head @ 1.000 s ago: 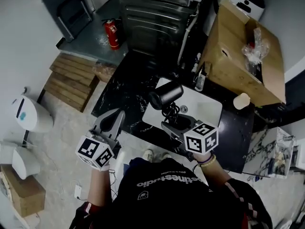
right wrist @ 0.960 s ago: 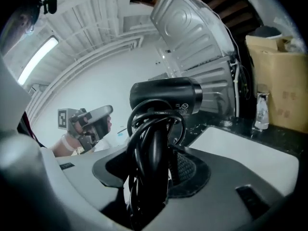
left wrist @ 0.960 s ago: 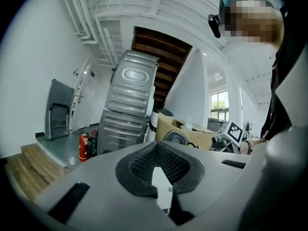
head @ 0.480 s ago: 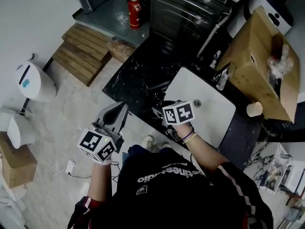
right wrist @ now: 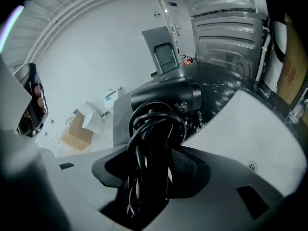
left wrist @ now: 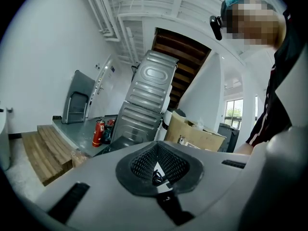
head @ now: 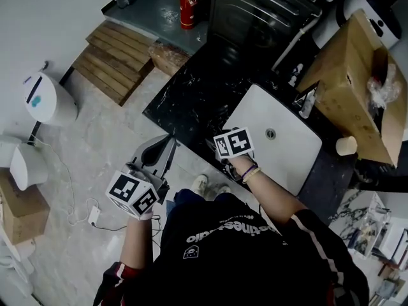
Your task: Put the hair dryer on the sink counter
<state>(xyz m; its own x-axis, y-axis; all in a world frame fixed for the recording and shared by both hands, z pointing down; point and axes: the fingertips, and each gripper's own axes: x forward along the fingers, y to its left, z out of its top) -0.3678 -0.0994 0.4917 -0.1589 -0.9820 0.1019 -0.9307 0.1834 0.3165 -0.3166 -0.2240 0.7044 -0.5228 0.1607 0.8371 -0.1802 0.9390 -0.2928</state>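
The black hair dryer (right wrist: 166, 97) has its cord (right wrist: 151, 148) wound round the handle, and my right gripper (right wrist: 154, 162) is shut on that handle. In the head view the right gripper (head: 220, 153) hangs over the near left edge of the white sink (head: 280, 142), beside the black marble counter (head: 191, 88). Its marker cube hides most of the dryer there. My left gripper (head: 164, 146) is held out in front of the counter's near edge over the floor, with its jaws shut on nothing. In the left gripper view the left gripper (left wrist: 156, 172) points at the room.
A cardboard box (head: 357, 88) and a paper cup (head: 346, 145) stand right of the sink, with bottles (head: 306, 104) at its back edge. Behind the counter stand a ribbed metal appliance (head: 268, 2) and a red fire extinguisher (head: 186, 8). Wooden pallets (head: 118, 59) and a white bin (head: 44, 97) sit on the floor to the left.
My right gripper has carried the hair dryer left from over the sink basin to the sink's near left edge by the counter. The left gripper has held its place.
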